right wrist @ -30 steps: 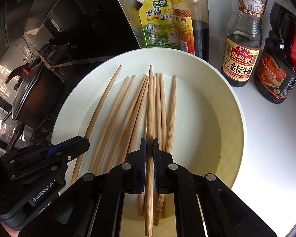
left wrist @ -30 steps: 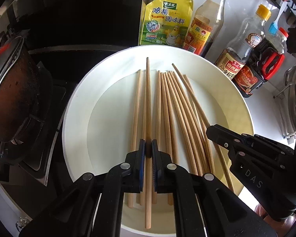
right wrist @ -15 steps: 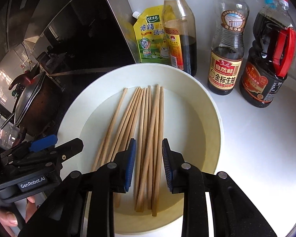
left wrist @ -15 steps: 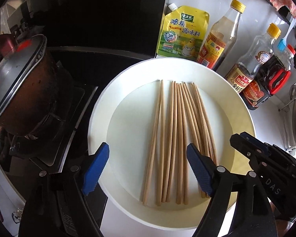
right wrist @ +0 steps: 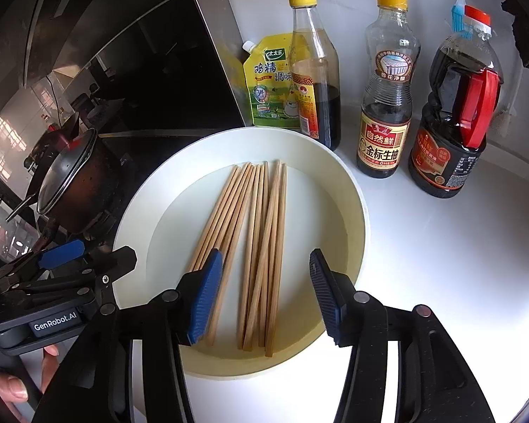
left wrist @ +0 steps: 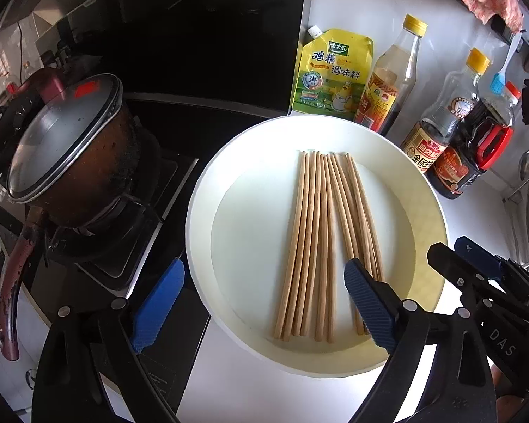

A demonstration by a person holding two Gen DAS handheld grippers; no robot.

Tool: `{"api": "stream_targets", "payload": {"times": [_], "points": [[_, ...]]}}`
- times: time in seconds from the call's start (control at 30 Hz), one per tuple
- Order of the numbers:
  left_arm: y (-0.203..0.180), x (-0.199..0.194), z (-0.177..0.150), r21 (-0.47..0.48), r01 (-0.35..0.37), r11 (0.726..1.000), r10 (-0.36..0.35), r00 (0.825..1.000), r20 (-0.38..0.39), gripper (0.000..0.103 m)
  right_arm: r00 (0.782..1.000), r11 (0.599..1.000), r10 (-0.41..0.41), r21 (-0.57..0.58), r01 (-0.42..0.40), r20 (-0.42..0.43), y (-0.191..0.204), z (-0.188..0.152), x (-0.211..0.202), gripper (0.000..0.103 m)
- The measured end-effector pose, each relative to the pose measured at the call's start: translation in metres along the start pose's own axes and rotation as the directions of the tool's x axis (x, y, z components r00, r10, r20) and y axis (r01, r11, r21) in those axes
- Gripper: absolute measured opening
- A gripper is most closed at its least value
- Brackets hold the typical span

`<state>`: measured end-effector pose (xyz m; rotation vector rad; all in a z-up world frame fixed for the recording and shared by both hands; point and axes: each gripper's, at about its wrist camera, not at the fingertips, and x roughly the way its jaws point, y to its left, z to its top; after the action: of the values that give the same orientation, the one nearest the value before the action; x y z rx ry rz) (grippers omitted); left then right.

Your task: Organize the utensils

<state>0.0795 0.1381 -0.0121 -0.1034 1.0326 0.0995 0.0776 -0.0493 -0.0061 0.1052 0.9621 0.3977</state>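
Observation:
Several wooden chopsticks lie side by side in a wide white plate, split into two close bundles. My left gripper hovers above their near ends, its blue pads spread very wide and still opening, touching nothing. In the right wrist view the chopsticks rest in the plate under my right gripper. Its jaws are half apart and opening, with the right bundle showing between them but not gripped. The left gripper appears at the lower left there, and the right gripper at the lower right of the left wrist view.
A lidded pot sits on the black stove left of the plate. Behind the plate stand a yellow seasoning pouch and three sauce bottles against the wall. White counter spreads to the right. A person's hand holds the left gripper.
Both grippers were shut on a chopstick each; they have let go, opened and lifted back from the plate. The chopsticks now lie gathered in tidy bundles.

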Motion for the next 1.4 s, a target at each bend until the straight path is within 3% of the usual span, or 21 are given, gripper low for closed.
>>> {"api": "stream_targets", "payload": {"times": [1.4], "points": [[-0.008,-0.046,-0.018,-0.011,-0.089,0.996,0.09,0.994,0.065,0.097,0.998,0.997,-0.069,-0.028,0.069,-0.007,0.005,-0.013,-0.035,0.065]]}}
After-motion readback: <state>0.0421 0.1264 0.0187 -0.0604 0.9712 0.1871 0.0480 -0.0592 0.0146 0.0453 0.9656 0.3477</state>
